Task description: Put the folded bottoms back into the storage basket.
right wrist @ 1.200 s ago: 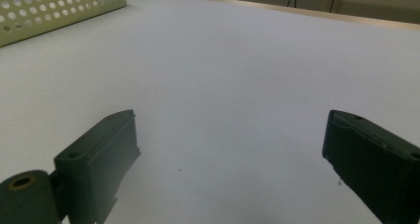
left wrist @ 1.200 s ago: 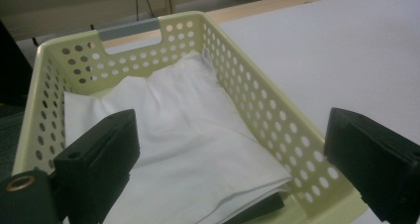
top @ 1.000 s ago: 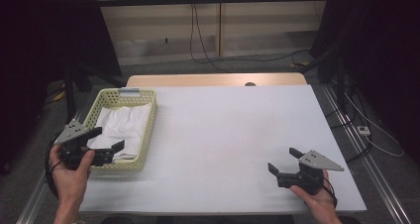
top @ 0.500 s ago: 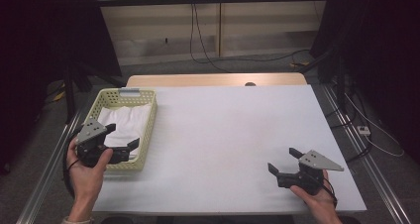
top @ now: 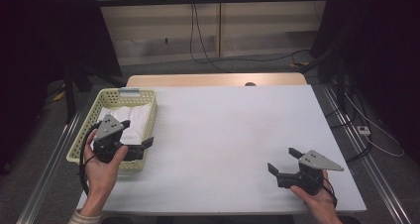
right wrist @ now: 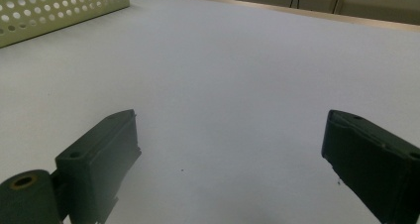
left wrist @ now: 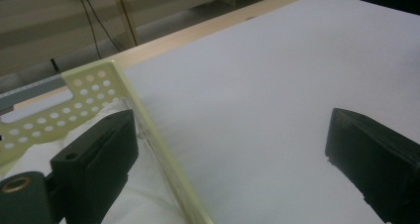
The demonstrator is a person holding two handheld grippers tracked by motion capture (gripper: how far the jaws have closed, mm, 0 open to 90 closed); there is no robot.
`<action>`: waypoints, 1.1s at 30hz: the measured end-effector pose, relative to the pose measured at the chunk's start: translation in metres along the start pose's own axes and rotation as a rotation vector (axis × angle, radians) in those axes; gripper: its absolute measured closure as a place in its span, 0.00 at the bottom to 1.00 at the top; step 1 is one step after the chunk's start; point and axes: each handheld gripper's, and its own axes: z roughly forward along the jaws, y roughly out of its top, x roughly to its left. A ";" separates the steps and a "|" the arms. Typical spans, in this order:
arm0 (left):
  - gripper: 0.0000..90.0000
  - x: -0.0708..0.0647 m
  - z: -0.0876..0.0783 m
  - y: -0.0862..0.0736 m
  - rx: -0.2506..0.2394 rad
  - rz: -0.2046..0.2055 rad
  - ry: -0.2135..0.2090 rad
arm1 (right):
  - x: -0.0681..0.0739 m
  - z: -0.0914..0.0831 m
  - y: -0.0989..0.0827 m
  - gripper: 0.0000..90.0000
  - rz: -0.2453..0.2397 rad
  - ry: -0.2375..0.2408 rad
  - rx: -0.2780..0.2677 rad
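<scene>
White folded cloth lies inside the pale yellow perforated plastic basket at the bench's left side. The left gripper hovers at the basket's near right rim, fingers spread astride it. Likely next: shift left and descend onto the cloth, clearing the rim. The right gripper rests near right, fingers spread, empty.

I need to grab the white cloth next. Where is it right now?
In the high view the white cloth lies inside the yellow basket at the table's left side, with the open left gripper over the basket's near right corner.
</scene>
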 end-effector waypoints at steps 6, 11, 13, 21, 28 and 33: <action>0.07 -0.006 0.014 0.003 0.009 0.006 -0.022 | 0.000 0.000 0.000 0.08 0.000 0.002 0.001; 0.06 -0.012 0.025 0.007 0.010 0.011 -0.044 | 0.000 0.000 0.000 0.08 -0.001 0.003 0.002; 0.05 -0.014 0.030 0.009 0.016 0.008 -0.060 | 0.000 0.000 0.000 0.08 -0.002 0.004 0.001; 0.06 -0.033 0.051 0.012 0.061 0.058 -0.093 | 0.000 0.000 0.000 0.08 0.000 0.005 0.001; 0.06 -0.050 0.066 0.009 0.078 0.090 -0.125 | 0.000 0.000 0.000 0.08 0.000 0.007 0.002; 0.06 -0.058 0.076 0.003 0.081 0.082 -0.148 | 0.000 0.000 0.000 0.08 -0.001 0.008 0.001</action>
